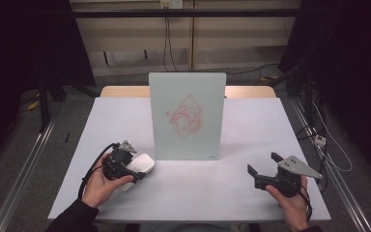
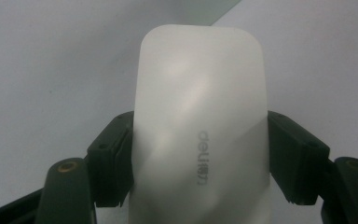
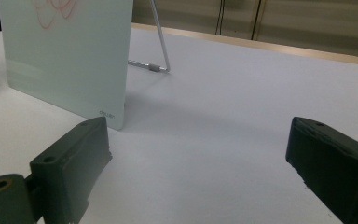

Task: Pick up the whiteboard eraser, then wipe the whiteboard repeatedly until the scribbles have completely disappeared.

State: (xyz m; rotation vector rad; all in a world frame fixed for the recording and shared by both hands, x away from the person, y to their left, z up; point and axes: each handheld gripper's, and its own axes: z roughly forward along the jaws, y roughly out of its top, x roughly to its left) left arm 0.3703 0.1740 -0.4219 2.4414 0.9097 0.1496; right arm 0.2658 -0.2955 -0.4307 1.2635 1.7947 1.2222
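Board (image 1: 187, 116) stands upright at table (image 1: 251, 193) centre; eraser (image 1: 139, 166) lies just beside its lower-left corner, on the table.

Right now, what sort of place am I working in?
Probably a lab recording bench, not an office: a white-topped table fenced by bare metal rails, loose cables hanging down the back wall, and a propped-up pale glass drawing board with red scribbles.

Open jaws, bare white table (image 3: 223, 121), upright whiteboard (image 3: 70, 51), seemingly red scribbles.
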